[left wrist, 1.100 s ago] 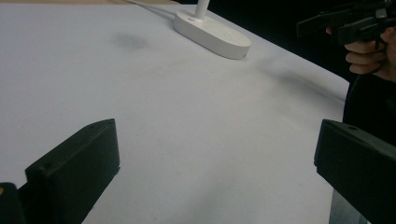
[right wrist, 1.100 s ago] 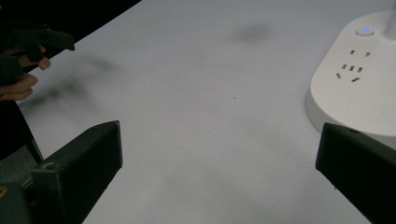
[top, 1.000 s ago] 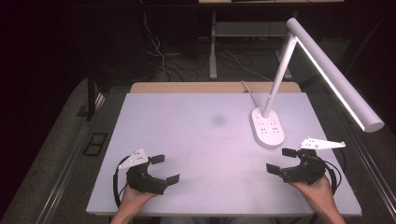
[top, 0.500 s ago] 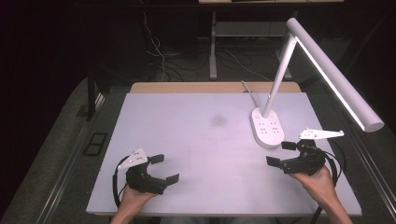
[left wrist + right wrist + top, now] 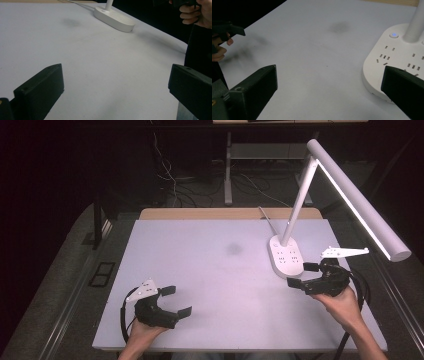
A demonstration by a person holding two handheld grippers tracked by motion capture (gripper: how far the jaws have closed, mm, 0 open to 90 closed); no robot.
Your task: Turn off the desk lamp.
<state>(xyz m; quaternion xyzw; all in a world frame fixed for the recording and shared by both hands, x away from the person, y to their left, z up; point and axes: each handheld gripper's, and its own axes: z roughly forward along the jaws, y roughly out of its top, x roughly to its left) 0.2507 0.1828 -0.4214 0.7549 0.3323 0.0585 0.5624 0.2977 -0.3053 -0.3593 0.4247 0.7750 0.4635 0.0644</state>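
At the near left of the table (image 5: 200, 270) I had the left gripper (image 5: 176, 301) resting idle, jaws spread wide with nothing between them. Further right, the desk lamp (image 5: 300, 210) stood at the far right of the table, its oval base (image 5: 286, 256) running lengthwise from near edge to far edge, stem leaning up and away, and the long light bar sloping down toward the near right. My right gripper (image 5: 301, 274) sat just beside the base's near end, jaws released and empty. I judged this the approach step; next I'd need to ease forward toward the power button (image 5: 393, 35).
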